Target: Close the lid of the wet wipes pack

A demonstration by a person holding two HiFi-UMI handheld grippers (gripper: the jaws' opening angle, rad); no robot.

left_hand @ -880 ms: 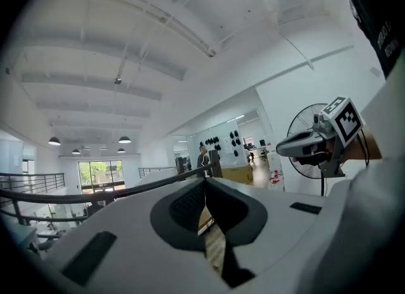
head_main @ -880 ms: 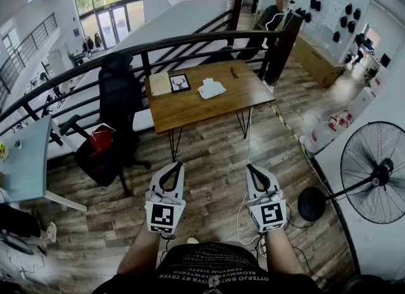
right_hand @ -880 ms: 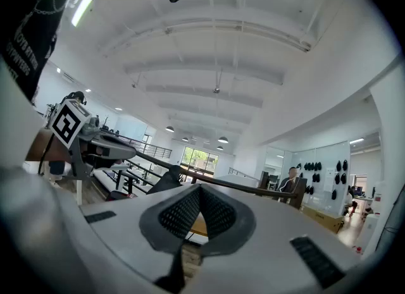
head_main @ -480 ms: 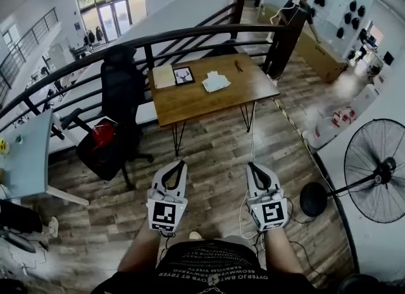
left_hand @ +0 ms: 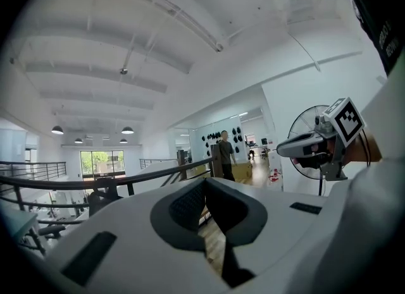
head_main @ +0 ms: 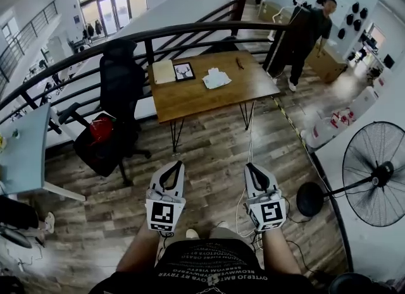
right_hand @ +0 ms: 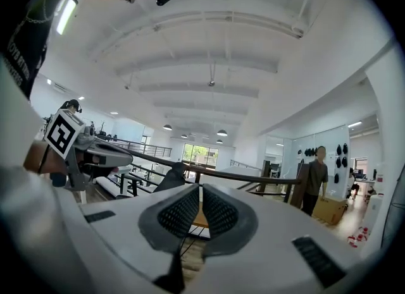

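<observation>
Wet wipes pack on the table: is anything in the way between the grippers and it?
Nothing visible does. Only floor lies between the left gripper, the right gripper and the wooden table holding the wet wipes pack. The black chair stands off to the left.

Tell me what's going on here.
A person stands back from the wooden table, holding the left gripper and the right gripper out in front, both shut and empty. The white wipes pack lies on the table, well ahead of both grippers, so the lid job has not started. From here it is too small to tell whether its lid is open. Another person stands beyond the table by the railing.
</observation>
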